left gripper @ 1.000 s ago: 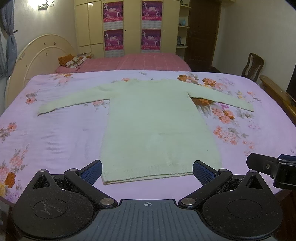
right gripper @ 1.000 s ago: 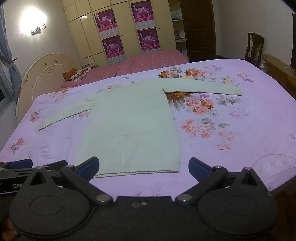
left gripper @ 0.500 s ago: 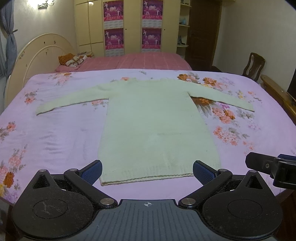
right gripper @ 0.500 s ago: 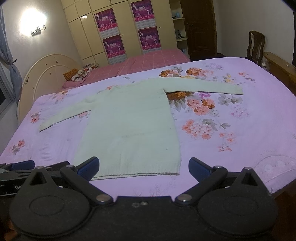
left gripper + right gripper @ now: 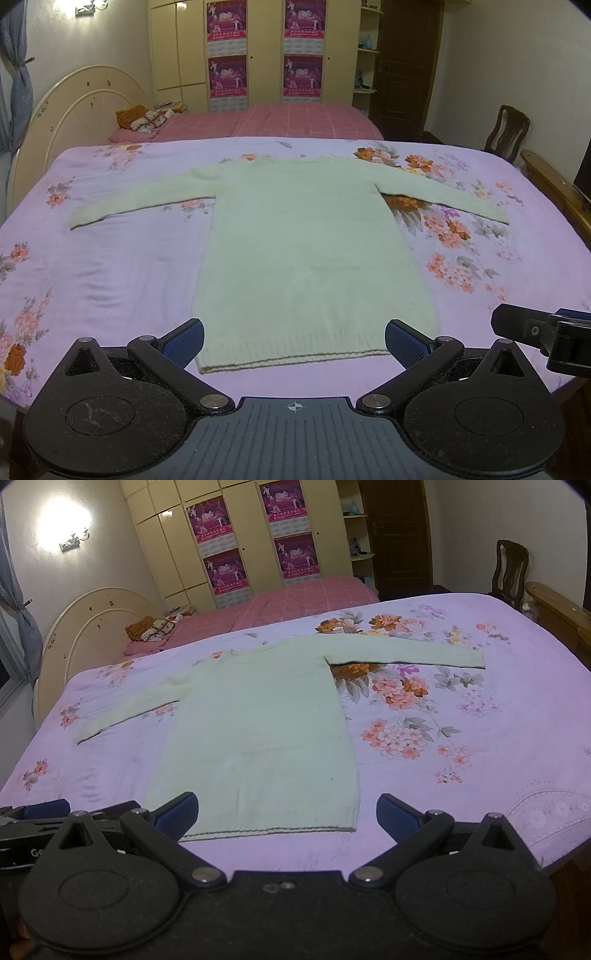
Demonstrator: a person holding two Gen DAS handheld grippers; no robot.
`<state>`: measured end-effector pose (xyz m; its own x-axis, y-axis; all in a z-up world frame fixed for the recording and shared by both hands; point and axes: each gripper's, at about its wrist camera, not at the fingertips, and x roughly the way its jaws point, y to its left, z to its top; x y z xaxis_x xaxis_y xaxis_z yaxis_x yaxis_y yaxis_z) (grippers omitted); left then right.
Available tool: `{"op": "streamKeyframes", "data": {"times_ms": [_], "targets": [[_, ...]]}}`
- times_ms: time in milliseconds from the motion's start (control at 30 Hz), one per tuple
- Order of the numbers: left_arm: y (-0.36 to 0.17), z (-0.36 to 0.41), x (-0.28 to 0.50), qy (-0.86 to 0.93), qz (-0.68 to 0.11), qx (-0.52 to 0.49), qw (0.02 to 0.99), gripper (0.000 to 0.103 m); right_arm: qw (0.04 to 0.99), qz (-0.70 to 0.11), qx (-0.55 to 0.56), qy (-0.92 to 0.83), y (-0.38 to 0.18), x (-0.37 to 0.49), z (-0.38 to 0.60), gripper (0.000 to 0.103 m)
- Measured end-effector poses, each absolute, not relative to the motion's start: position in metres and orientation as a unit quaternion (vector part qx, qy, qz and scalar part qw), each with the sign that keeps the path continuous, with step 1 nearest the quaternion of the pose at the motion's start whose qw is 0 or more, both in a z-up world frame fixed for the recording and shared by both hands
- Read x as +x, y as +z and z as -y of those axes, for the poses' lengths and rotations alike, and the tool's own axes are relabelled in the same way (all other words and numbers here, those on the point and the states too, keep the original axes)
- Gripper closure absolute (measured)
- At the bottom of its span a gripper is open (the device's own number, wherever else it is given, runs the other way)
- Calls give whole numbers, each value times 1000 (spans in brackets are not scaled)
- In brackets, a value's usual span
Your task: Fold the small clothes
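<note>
Pale green sweater [image 5: 310, 251] lay flat on floral bedspread [image 5: 110, 266], sleeves spread, hem nearest; left gripper [image 5: 294, 341] and right gripper [image 5: 287, 814] hovered wide-fingered, empty, likely poised for hem corners.

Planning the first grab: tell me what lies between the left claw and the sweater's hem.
Nothing but a bare strip of the floral bedsheet. In the left wrist view, the open left claw hovers just short of the pale green sweater, whose hem faces it.
</note>
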<state>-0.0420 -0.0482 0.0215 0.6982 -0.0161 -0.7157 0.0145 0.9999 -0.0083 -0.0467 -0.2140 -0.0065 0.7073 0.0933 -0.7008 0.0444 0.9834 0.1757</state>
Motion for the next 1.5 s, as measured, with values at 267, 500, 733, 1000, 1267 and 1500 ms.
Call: {"op": "streamKeyframes", "data": {"times_ms": [267, 500, 733, 1000, 1267, 1500], "targets": [[21, 43, -33, -8, -388, -5, 921, 0, 919, -385, 89, 13, -7, -45, 213, 1], [19, 37, -29, -7, -390, -7, 921, 0, 916, -391, 89, 10, -7, -43, 211, 1], [13, 28, -11, -7, -386, -5, 922, 0, 919, -386, 85, 4, -12, -27, 207, 1], [3, 22, 34, 3, -375, 0, 927, 0, 932, -360, 33, -31, -16, 2, 217, 1], [-16, 23, 96, -2, -385, -6, 923, 0, 937, -344, 48, -30, -32, 53, 238, 15], [-38, 32, 162, 7, -398, -10, 917, 0, 930, -359, 63, -44, -52, 105, 264, 20]]}}
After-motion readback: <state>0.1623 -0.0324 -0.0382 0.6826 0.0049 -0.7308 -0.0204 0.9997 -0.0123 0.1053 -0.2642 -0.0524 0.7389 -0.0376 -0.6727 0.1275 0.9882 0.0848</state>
